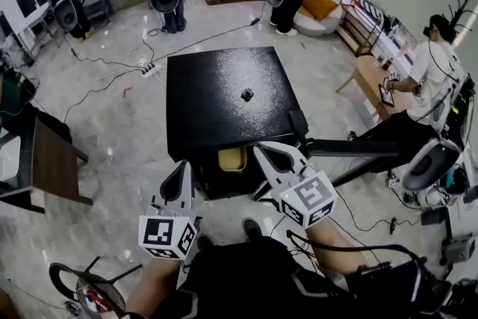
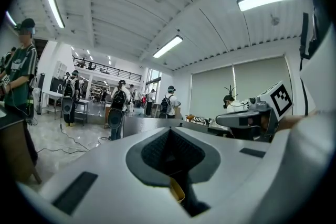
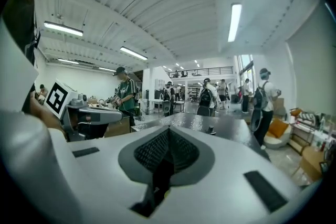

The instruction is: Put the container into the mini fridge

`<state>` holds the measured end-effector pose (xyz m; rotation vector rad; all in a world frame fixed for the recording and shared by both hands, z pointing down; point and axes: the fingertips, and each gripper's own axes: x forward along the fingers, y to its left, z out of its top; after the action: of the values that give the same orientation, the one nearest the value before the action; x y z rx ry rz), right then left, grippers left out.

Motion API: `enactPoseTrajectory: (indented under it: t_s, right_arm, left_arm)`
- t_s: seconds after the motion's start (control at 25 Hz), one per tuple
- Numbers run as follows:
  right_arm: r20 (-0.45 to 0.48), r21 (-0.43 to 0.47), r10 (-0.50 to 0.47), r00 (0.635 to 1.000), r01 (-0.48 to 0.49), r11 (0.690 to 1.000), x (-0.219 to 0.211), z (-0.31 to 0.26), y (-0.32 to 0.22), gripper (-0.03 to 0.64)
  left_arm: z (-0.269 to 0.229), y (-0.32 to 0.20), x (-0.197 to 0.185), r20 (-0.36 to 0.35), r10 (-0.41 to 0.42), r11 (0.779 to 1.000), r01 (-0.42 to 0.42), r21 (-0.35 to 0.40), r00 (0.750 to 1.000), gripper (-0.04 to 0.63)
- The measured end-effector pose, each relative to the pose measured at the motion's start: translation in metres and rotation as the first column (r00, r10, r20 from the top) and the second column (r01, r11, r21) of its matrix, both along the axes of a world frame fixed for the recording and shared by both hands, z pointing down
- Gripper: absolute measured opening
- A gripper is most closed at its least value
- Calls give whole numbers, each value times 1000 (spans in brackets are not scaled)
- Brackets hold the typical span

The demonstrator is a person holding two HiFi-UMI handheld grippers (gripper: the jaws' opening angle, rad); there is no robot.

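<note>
We see the left gripper [image 1: 181,168] with its ribbed jaws pressed together on nothing. The right gripper [image 1: 263,151] has also closed fully and is empty. Both point at the open front of the black box-shaped mini fridge [image 1: 216,86]. Between their tips, the yellow plastic container [image 1: 231,158] shows just under the near edge of the fridge top. The black fridge door [image 1: 358,148] stands swung out to the right. A small dark object [image 1: 246,94] rests on the fridge top, and pale glossy floor [image 1: 119,123] surrounds it.
</note>
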<state>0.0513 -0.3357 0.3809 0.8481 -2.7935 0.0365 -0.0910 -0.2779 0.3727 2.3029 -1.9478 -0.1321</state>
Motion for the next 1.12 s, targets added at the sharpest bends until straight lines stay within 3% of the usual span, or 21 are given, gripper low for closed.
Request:
enactPoseTrajectory:
  t_s: [0.2, 1.12]
  right_arm:
    - [40, 27, 51, 998, -52, 998, 2, -14, -6, 17]
    - [63, 62, 55, 996, -59, 996, -3, -31, -12, 17]
  left_arm:
    - [-14, 3, -7, 5, -18, 999, 17, 32, 1000, 9]
    - [-25, -8, -15, 15, -46, 997, 45, 61, 999, 9]
